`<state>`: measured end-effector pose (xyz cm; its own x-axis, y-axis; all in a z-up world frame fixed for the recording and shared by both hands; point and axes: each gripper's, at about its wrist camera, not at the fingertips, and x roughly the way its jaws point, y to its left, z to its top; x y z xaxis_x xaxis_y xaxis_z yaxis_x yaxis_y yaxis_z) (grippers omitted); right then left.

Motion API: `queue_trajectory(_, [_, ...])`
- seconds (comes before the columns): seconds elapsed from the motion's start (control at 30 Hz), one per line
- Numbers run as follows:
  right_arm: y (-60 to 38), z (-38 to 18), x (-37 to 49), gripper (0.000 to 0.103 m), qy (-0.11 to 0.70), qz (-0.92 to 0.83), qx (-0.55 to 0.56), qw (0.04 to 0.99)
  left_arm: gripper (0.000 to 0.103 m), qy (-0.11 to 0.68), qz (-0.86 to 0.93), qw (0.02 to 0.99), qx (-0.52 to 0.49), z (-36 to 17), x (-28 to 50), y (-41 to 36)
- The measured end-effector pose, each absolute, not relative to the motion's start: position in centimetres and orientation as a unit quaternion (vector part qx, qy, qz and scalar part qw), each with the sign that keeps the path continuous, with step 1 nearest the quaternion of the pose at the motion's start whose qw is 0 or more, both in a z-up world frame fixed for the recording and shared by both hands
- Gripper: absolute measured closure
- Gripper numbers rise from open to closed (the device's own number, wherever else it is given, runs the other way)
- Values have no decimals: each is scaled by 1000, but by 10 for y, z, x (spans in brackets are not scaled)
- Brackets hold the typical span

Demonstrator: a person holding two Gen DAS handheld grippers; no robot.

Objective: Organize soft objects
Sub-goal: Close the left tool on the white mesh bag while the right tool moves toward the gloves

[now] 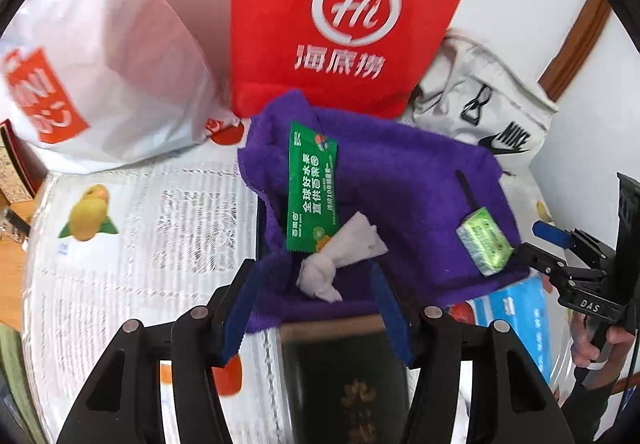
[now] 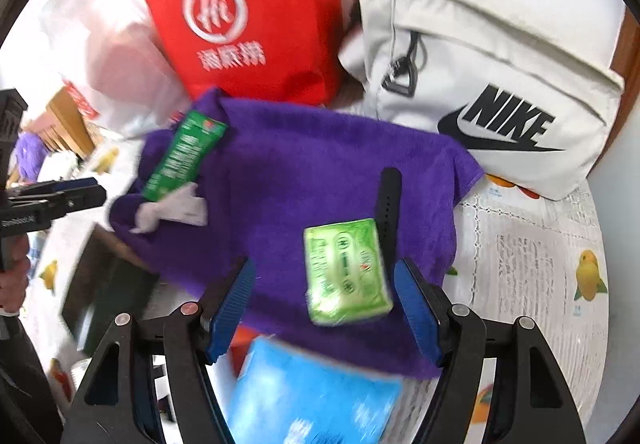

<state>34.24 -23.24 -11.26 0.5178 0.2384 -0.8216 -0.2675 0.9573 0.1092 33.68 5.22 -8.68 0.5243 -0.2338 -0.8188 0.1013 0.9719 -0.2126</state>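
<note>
While spread over a dark box (image 1: 344, 368) on the fruit-print tablecloth (image 1: 132, 244), lies rumpled and fuzzy: purple towel (image 1: 400, 196), far edge against the red bag (image 1: 340, 16), long axis running left to right across the table. At the far left, slumped against the red bag: white plastic bag (image 1: 112, 76) with orange print. On the towel's left part, lying lengthwise from near to far: long green sachet (image 1: 312, 192), with a crumpled white tissue (image 1: 340, 260) touching its near end. Straddling the towel's near edge without pressing it: left gripper (image 1: 316, 308), blue pads apart, nothing pinched. Farther right on the towel: small green tissue pack (image 2: 344, 272), tilted, just beside a black strap (image 2: 388, 204). Around that pack but not visibly clamping it: right gripper (image 2: 324, 308), pads wide apart. Under the towel's near right corner: blue packet (image 2: 312, 396). At the far right corner, leaning on the wall: white Nike bag (image 2: 480, 84).
</note>
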Motion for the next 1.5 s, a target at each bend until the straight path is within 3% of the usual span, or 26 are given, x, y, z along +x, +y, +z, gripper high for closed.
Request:
queue_trajectory(0.17, [-228,-90,300,31,442,158,-4,883,47,450,-96,886,-60,-70,298,50])
queue_trajectory(0.33, [-226,-81,259,31,429,170,15,887,47,469,-111,875,-49,-71,254,40])
queue_trajectory(0.43, [-225,-79,232,31,423,175,17,889,34,476,-119,869,-53,-81,227,37])
queue_trajectory(0.63, [-225,-89,185,31,423,175,21,889,22,483,-143,861,-71,-114,187,32])
queue_trajectory(0.9, [-236,-108,145,31,425,157,28,891,21,494,-142,858,-21,-146,171,11])
queue_trajectory(1.2, [-240,-123,121,31,433,137,44,890,21,489,-160,856,-37,-155,168,2])
queue_trajectory(1.23, [-239,-123,119,31,433,137,44,890,23,483,-162,860,-32,-153,166,1])
queue_trajectory(1.3, [-235,-124,115,31,431,140,39,890,46,472,-170,864,-29,-150,163,0])
queue_trajectory(1.33, [-233,-125,113,31,430,142,37,891,50,472,-171,864,-29,-149,163,0])
queue_trajectory(1.4, [-227,-127,109,31,430,145,32,890,79,471,-187,861,-39,-147,161,2])
queue_trajectory(1.5, [-221,-130,108,31,436,149,29,887,88,464,-202,861,-58,-141,155,6])
